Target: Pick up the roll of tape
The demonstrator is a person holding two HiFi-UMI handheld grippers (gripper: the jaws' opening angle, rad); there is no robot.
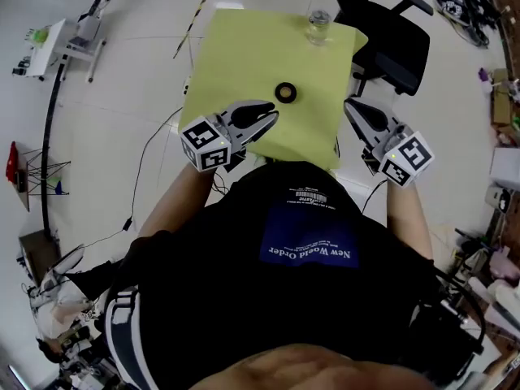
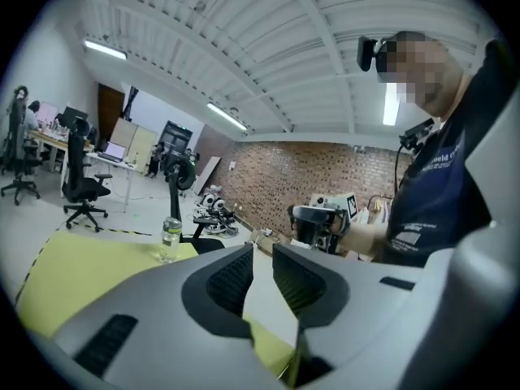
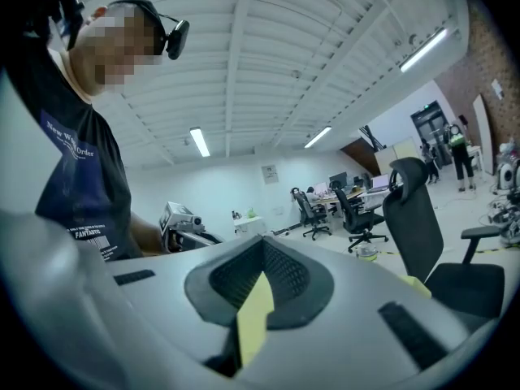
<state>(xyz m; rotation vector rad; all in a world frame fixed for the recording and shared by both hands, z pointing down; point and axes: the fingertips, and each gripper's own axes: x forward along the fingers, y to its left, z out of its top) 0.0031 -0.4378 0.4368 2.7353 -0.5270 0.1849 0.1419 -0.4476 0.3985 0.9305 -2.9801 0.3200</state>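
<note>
Nearest the cam on my head view is the person's dark T-shirt (image 1: 309,299), filling the bottom of the pic, with both forearms reaching fwd from it. Beyond that is the table under a yellow-green cloth (image 1: 236,55).

L gripper (image 1: 272,119) hangs over the cloth's near edge, roughly mid-way along it, nose pointing in toward the centre. In the left gripper view its jaws (image 2: 262,250) stand a little apart, w/ a narrow gap and nothing between the pads, only cloth and floor showing thru.

R gripper (image 1: 349,104) sits just off the table's right edge, toward the near-right corner, not over the cloth. In the right gripper view its jaws (image 3: 262,242) are together at the tips and grip nothing; the yellow sliver below the tips is cloth seen thru the slot.

Roll of tape (image 1: 285,93), a small dark ring, lies flat about mid-cloth, slightly right of centre. It's just ahead of the L gripper's tips but not touching them, and btw the two grippers as I see it.

Clear bottle (image 1: 318,27) stands upright at the far edge near the far-right corner, also visible from the L side (image 2: 170,240). Black office chair (image 1: 390,39) stands on the floor past that corner.
</note>
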